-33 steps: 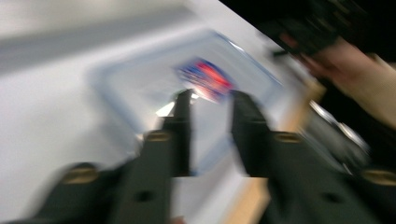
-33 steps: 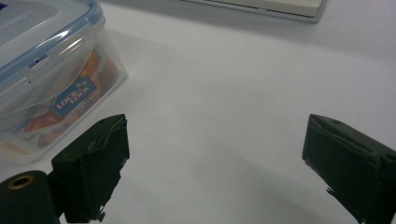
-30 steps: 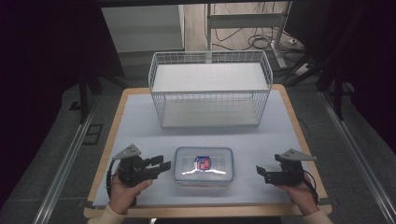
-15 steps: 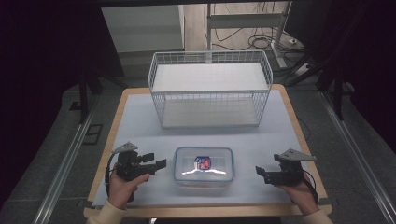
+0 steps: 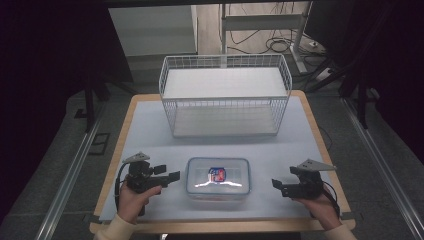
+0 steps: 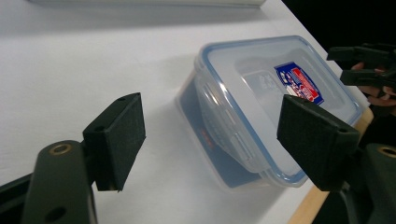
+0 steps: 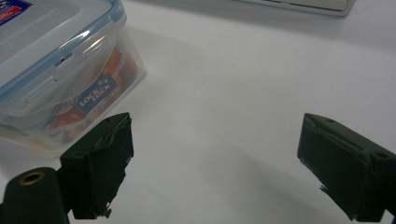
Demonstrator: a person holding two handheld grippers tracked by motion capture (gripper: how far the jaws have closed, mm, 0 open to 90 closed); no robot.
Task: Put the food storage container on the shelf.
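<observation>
The left gripper (image 5: 172, 176), jaws just opened wide and holding nothing, sits just beside the lidded plastic container (image 5: 218, 177). The right gripper (image 5: 275, 184), also open and empty, waits near its far end. Best to square both on the end latches before pressing.

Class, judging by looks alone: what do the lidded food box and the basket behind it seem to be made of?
Food box: probably clear glossy plastic; its contents show through and the lid reflects light. Basket: seemingly white-coated metal wire, an open grid of thin rods.

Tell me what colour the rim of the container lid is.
Blue: the clear lid has a blue rim, clearest in the left gripper view.
</observation>
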